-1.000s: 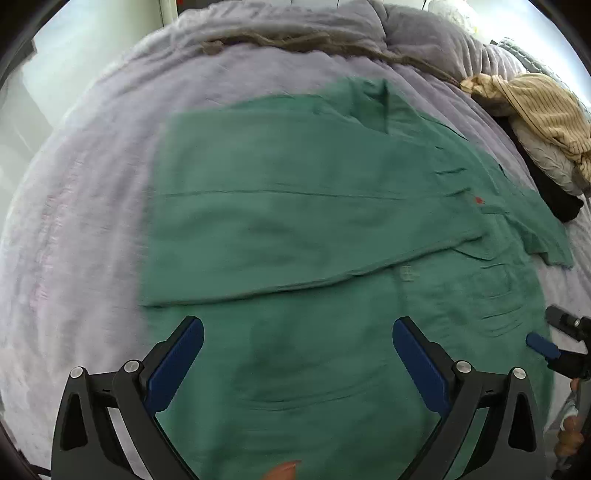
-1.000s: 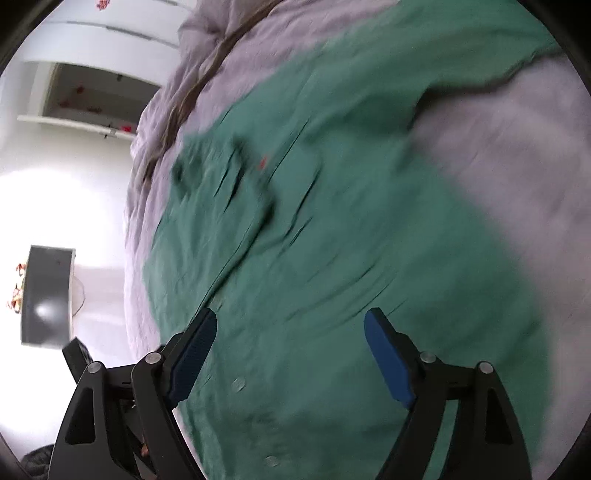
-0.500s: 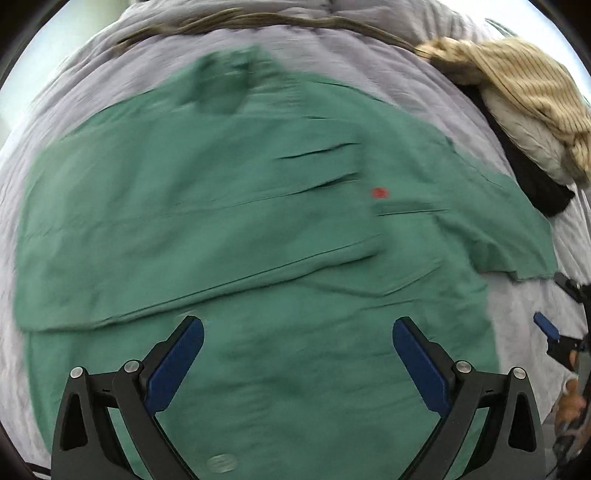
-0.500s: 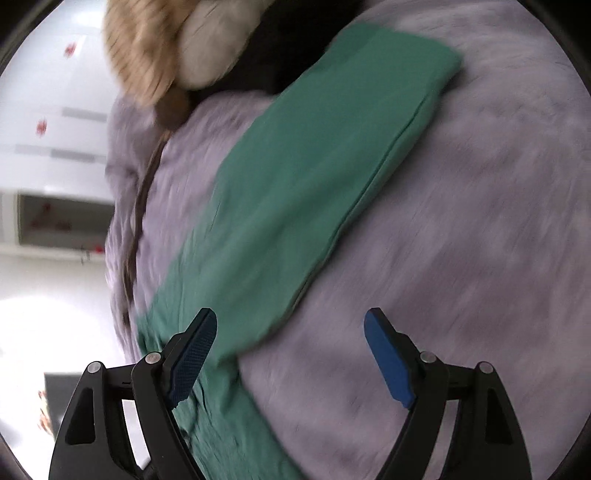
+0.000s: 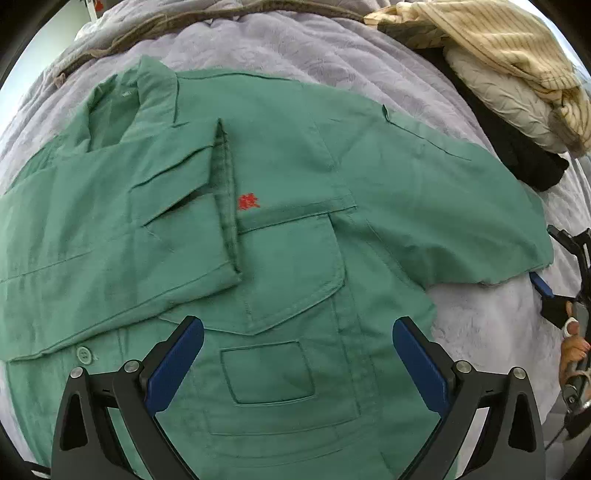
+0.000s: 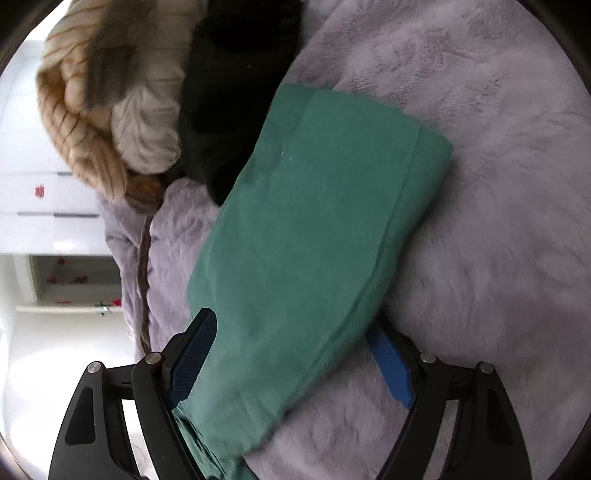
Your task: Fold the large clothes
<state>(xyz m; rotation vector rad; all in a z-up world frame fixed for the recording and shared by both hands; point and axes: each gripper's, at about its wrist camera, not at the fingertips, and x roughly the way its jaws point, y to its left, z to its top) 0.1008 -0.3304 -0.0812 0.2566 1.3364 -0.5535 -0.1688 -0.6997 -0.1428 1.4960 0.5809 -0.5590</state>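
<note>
Right wrist view is showing the right gripper (image 6: 291, 363) standing wide open, gripping nothing, the green shirt (image 5: 288, 258) sleeve (image 6: 314, 236) lying between its fingers, risking a bunched, crooked fold if closing off-edge.

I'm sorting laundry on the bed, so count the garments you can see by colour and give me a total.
Green: 1, the green shirt spread on the grey bedcover
Tan striped: 1, the striped knit
Cream: 1, the cream knit
Black: 1, the black garment under the pile
Total: 4
</note>
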